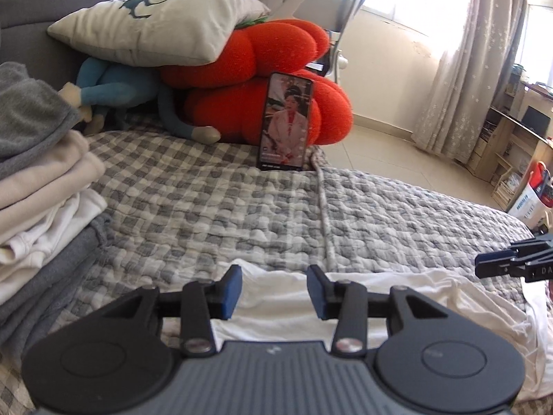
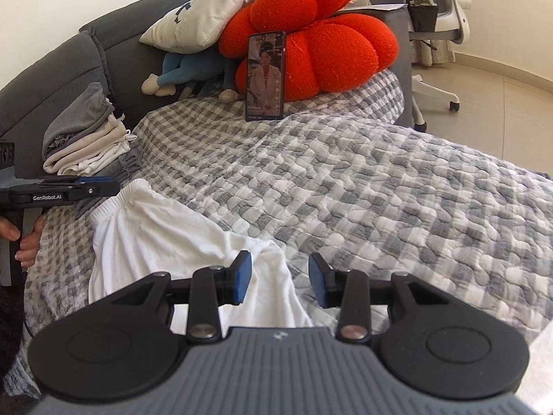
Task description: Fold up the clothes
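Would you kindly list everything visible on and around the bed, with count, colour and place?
White garment: one, white, spread on the bed nearest the cameras.
Folded clothes stack: one pile, grey and cream, at the bed's left by the headboard.
Phone: one, black, screen lit, propped upright against the red cushion.
Red cushion: one, red, lobed, at the head of the bed.
Pillow: one, cream with blue print, on top of the cushion.
Plush toy: one, blue, under the pillow.
Checked quilt: one, grey and white, covering the bed.
Office chair: one, white, beyond the bed.
Left claw: open, over the garment.
Right claw: open, over the garment's edge.
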Demonstrator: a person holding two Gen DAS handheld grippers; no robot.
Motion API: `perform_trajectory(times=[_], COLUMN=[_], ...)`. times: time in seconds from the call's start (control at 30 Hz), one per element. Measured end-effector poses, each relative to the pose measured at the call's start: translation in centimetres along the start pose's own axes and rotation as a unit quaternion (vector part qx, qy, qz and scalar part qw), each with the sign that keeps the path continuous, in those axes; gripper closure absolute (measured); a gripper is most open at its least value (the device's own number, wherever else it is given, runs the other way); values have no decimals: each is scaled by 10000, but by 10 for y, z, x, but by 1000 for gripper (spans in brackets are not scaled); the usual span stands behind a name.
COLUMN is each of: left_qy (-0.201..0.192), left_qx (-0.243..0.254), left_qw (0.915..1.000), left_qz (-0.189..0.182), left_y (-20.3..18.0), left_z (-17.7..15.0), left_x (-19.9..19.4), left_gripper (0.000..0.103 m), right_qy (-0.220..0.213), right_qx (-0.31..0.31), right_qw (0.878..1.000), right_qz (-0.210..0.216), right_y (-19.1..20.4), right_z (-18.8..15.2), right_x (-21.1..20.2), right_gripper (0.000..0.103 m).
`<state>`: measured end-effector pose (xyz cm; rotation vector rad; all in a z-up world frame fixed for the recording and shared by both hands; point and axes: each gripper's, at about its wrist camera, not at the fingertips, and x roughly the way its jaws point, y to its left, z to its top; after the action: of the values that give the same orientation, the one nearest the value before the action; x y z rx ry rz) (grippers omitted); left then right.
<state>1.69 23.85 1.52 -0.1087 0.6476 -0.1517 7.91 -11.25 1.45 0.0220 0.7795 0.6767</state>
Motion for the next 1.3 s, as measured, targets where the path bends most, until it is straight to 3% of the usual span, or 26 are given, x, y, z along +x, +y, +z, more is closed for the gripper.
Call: perform_trajectory(times=[0.27,0.5,0.73,0.93,1.0,1.07,1.3], left_qy=[164,315,379,520,588,627,797], left_qx=[485,1082,1292,1314,1240,1202,1166], left_qw=[9965,9835,9690,9596,9577,9560,9471], left_qz=[-663,-1413,-2072,-2435,-2531,-2603,-2882], left_y=[-51,-105,-153,-183,-189,-194,-209], left_z=[-2,-10,-18,-28,-30,-32,-41], left_x=[5,4,3,6,7,7,8], left_gripper=[58,58,58,58,58,58,58], right_qy=[-120,-230,-446,-379,-428,-396,-718], right_qx=[340,732,1170,1431,1355,1042,1164], right_qw=[9968,9870,9776,9686,9658,9624,9582], right_qz=[-709,-1413,-1694,-1999,-2169,-2476,-2514], right_y=[-31,-62,-94,-114,-115,-111,-107], right_z=[-21,-44,-49,-48,-51,-52,-66], right_x=[-49,-82,-87,-65,-60,-58,-90], right_gripper=[62,62,62,62,69,96,102])
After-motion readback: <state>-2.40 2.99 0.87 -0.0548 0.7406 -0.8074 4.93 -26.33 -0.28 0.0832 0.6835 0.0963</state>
